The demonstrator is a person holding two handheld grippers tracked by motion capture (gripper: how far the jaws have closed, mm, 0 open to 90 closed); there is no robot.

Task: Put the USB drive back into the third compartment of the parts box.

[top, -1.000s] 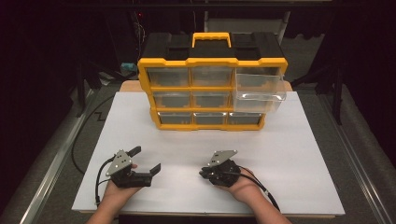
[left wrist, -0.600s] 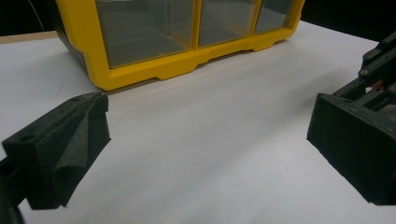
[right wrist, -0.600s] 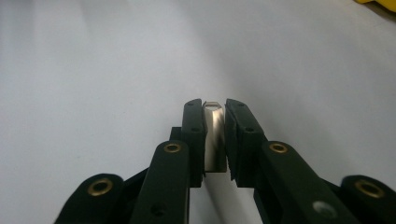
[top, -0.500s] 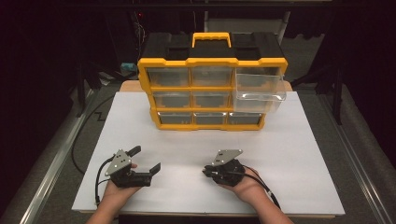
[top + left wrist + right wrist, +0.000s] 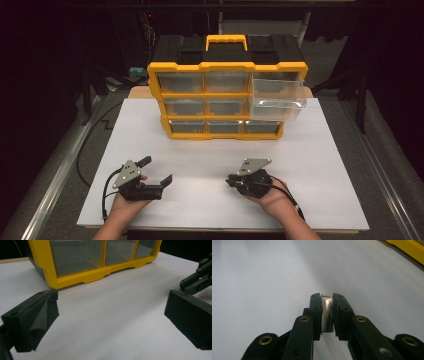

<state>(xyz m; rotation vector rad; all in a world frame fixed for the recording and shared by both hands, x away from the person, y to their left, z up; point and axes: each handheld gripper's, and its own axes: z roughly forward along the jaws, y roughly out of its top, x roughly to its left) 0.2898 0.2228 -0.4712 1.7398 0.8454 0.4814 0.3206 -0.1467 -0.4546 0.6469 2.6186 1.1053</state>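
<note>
A small, flat, silvery metal piece (image 5: 327, 313) sits clamped between the two black jaws of the right gripper (image 5: 327, 300), standing on edge with its top end just showing above the jaw tips; what the piece is cannot be told. In the high view the right gripper (image 5: 231, 179) lies low over the white bench (image 5: 320, 150) at the person's near right, its tips pointing toward the left, with the grey three-cornered plate (image 5: 254, 165) on top and a black cable (image 5: 287, 196) trailing back along the right hand (image 5: 267, 197). Well apart from it, at the near left, the left gripper (image 5: 156, 172) is released: its jaws stand wide with bare bench between them, and in the left gripper view the black foam pads (image 5: 35, 317) are far apart and hold nothing. The left hand (image 5: 125, 202) carries it from below. In the left gripper view the right gripper shows at the right edge. Farther back on the bench stands a yellow plastic organiser cabinet (image 5: 227, 100) with clear drawers in three rows and a yellow carry handle (image 5: 227, 40) on its black top. Its upper right clear drawer (image 5: 279, 95) is pulled out toward the person, while the other drawers sit flush in the frame. Around the bench the room is dark.
</note>
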